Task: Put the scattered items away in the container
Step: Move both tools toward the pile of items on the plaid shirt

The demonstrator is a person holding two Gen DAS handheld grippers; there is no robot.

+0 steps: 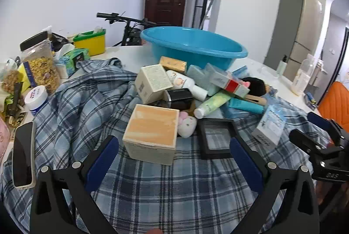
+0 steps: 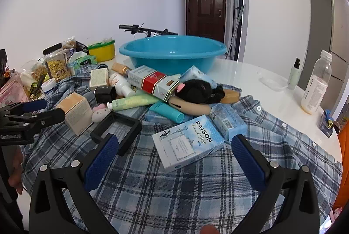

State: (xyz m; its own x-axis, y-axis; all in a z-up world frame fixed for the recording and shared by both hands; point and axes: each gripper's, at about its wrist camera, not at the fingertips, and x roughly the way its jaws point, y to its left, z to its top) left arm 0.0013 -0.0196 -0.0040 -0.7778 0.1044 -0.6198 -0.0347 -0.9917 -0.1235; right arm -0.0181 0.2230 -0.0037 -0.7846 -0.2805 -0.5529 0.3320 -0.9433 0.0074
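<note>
Bright, even daylight, sharp focus, strong fisheye bending with dark corners.

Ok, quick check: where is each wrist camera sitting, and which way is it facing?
Left wrist: low over the plaid shirt, facing the beige box and blue basin; its open left gripper frames the box, right gripper at the right edge.
Right wrist: further right, facing the RAISON box; open right gripper frames it, left gripper at the left.
Shared: basin, pile, shirt.
</note>
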